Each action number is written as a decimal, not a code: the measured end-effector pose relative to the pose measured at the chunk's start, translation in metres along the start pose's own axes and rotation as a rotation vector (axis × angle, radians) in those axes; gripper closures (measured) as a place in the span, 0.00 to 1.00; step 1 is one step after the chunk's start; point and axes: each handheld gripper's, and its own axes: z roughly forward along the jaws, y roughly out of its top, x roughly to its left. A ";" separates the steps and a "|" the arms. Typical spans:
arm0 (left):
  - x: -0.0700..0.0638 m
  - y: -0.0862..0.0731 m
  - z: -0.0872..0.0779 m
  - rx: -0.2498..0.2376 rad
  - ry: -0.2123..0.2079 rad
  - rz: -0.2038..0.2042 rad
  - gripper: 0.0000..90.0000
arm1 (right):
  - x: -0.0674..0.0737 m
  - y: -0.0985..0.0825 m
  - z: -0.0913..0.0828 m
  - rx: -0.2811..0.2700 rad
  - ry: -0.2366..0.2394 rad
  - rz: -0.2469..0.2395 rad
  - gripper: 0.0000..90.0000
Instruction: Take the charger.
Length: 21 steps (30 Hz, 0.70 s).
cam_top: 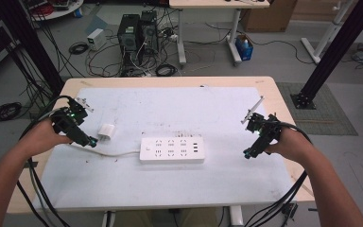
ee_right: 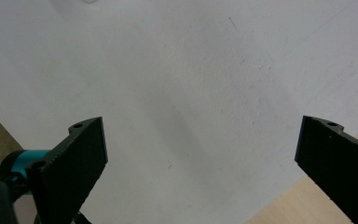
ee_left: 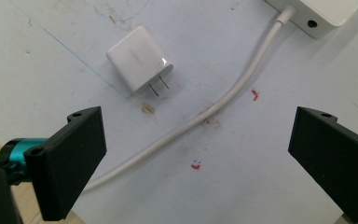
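L gripper [ee_left: 196, 154] jaws wide, empty, above white cable [ee_left: 205, 116]; white charger plug [ee_left: 140, 58] on mat just ahead, near power strip [cam_top: 172, 150]. R gripper [ee_right: 200, 163] jaws wide, empty, over bare mat [ee_right: 191, 70]

I look for words and I cannot read any. The little white charger [ee_left: 139, 64] has some faint grey print on its side, but it is too pale and small for me to read. The white power strip [cam_top: 172, 150] has no words I can make out. On the white table mat [ee_left: 242, 186] I see tiny red marks, one small blue mark and a thin blue line, but they are not letters or numbers. The mat under my right tongs [ee_right: 200, 163] has no writing.
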 end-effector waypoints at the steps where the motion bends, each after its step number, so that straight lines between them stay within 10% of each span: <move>1: 0.000 0.000 0.000 0.000 0.000 -0.001 0.05 | 0.000 0.000 0.000 -0.001 -0.002 -0.002 0.02; 14: 0.006 0.001 0.000 0.005 0.013 -0.028 0.05 | 0.002 0.001 -0.001 -0.007 -0.008 -0.003 0.02; 21: 0.013 0.003 0.002 0.002 0.050 -0.112 0.05 | -0.001 0.005 -0.003 -0.022 -0.029 0.002 0.02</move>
